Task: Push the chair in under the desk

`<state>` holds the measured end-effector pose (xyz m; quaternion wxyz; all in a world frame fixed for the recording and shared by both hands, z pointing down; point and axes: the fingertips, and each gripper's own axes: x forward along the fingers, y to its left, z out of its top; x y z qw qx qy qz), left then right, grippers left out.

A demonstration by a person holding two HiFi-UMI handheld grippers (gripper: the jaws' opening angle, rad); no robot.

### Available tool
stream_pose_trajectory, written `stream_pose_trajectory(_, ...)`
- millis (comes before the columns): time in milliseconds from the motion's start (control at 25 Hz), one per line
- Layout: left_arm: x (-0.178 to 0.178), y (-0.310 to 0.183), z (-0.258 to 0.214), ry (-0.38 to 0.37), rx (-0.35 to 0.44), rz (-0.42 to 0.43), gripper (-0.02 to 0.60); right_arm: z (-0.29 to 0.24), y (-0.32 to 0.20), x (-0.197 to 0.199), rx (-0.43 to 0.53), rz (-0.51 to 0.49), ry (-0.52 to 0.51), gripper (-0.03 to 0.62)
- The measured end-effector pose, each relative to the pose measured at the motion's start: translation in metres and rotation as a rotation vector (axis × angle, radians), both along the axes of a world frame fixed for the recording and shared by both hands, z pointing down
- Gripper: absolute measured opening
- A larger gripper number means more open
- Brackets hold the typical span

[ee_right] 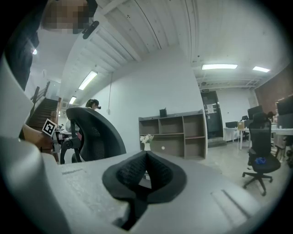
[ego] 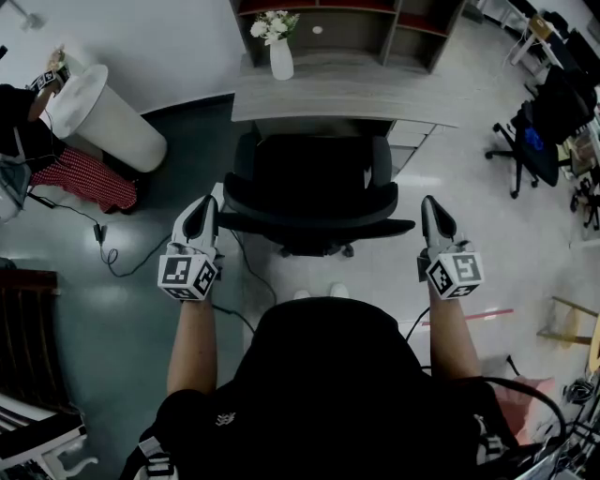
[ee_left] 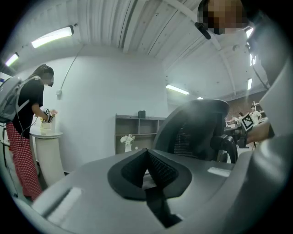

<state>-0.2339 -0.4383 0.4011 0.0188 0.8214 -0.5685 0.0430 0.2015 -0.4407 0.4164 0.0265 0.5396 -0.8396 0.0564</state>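
Note:
A black office chair (ego: 314, 192) stands in front of the grey wooden desk (ego: 375, 98), its backrest toward me. A white vase of flowers (ego: 280, 56) stands on the desk. My left gripper (ego: 202, 208) is level with the backrest's left edge, its jaws shut with nothing between them. My right gripper (ego: 432, 206) is off the backrest's right end, also shut and empty. In the left gripper view the chair (ee_left: 197, 128) rises to the right of the closed left gripper (ee_left: 147, 154). In the right gripper view the chair (ee_right: 94, 135) is left of the closed right gripper (ee_right: 146, 157). Neither gripper visibly touches it.
A shelf unit (ego: 375, 23) stands behind the desk. At the left are a white round pedestal (ego: 108, 112) and a person in red checked trousers (ego: 84, 178). A cable (ego: 112, 253) lies on the floor. Another black office chair (ego: 539, 141) is at the right.

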Motion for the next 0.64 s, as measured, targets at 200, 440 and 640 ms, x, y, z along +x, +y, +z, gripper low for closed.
stream_pose_trajectory(200, 0.0030, -0.0012, -0.0004, -0.005, -0.001, 0.007, 0.005, -0.0019, -0.0012, 0.0008, 0.001, 0.001, 0.002, 0.002)
stream_pose_trajectory(440, 0.0063, -0.0009, -0.0001, -0.004, -0.001, 0.013, 0.006, -0.0015, -0.0011, 0.0031, 0.001, 0.005, 0.001, 0.002)
stream_pose_trajectory(640, 0.0088, -0.0038, 0.0000, -0.004, -0.002, 0.013, 0.006, -0.0017, -0.0038, 0.0058, 0.002, 0.006, 0.005, 0.002)
